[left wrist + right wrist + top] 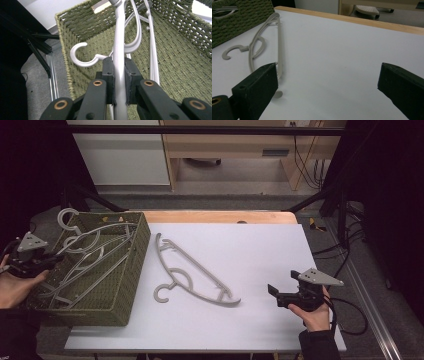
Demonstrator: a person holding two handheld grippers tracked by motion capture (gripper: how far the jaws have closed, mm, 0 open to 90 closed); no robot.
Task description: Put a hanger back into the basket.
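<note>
A white table (260, 270) bears no readable writing; at its left edge a green woven basket (131, 270) holds several grey hangers (95, 251). The left gripper (119, 72) clamps one hanger's bar (120, 50) inside it. The right gripper (274, 292) gapes wide, holding nothing, near a loose hanger (200, 275) lying flat

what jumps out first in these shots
The green woven basket at the table's left edge, holding a tangle of grey hangers. The left gripper is shut on one hanger's bar inside it. One more hanger lies loose on the white table, with the open right gripper near its end.
</note>
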